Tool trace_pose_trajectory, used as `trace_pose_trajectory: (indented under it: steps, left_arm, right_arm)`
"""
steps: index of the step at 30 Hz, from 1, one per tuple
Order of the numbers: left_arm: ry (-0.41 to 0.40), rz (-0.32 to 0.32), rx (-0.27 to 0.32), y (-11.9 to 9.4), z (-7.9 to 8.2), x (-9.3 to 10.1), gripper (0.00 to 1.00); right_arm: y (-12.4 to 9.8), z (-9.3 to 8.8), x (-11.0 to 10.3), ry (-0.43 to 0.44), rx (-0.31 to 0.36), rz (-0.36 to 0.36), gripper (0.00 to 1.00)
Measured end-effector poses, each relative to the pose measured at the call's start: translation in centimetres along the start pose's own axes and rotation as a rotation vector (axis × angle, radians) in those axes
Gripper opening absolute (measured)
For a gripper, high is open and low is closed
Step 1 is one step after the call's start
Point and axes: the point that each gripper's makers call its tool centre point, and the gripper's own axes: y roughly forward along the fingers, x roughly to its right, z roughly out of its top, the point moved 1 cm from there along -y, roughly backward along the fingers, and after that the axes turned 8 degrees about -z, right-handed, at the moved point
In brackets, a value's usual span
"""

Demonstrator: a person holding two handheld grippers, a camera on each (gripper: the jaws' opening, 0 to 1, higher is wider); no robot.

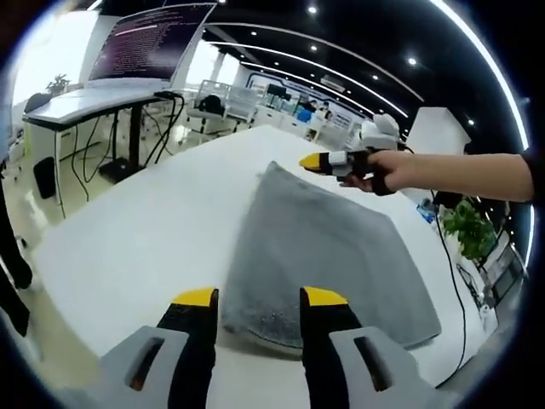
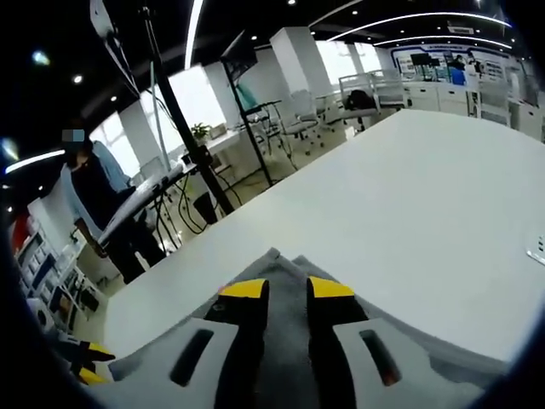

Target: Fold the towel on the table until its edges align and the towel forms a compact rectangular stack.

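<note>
A grey towel (image 1: 315, 247) lies on the white table (image 1: 145, 230), wide near me and narrowing to a far corner. My left gripper (image 1: 260, 296) is open, its yellow-tipped jaws standing either side of the towel's near edge. A hand holds my right gripper (image 1: 313, 160) just by the towel's far corner. In the right gripper view my right gripper (image 2: 287, 289) hangs low over the towel (image 2: 285, 341), with a narrow gap between its jaws and grey cloth showing through it. The towel's corner (image 2: 272, 256) pokes out just past the tips. Yellow tips of the left gripper (image 2: 89, 354) peek in at lower left.
A desk with a large monitor (image 1: 145, 43) and hanging cables stands beyond the table's left side. A person (image 2: 94, 204) stands near that desk. A potted plant (image 1: 468, 226) sits past the right edge. A small white item (image 2: 536, 247) lies on the table (image 2: 409, 196).
</note>
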Motion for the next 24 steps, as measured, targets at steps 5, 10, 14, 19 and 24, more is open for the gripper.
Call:
trace_pose_trajectory:
  steps: [5,10,14,19,24]
  left_arm:
    - [0.05,-0.002,-0.025,0.2,0.0,0.5,0.54]
    - [0.108,-0.017,-0.05,0.5,-0.1,1.5,0.6]
    - [0.149,-0.038,-0.065,0.8,-0.3,2.6,0.62]
    - [0.168,-0.065,-0.086,1.2,-0.7,3.8,0.63]
    - [0.193,-0.1,-0.097,1.6,-0.9,5.7,0.65]
  right_arm:
    - [-1.4,-0.2,0.8,-0.002,-0.003,-0.013,0.2]
    - [-2.4,-0.3,1.9,0.004,-0.006,-0.028,0.21]
    - [-3.6,-0.3,2.9,0.002,-0.003,-0.045,0.21]
    - [-5.0,-0.2,4.3,0.011,0.002,-0.071,0.21]
    - [-6.4,-0.4,5.7,0.02,0.003,-0.089,0.22]
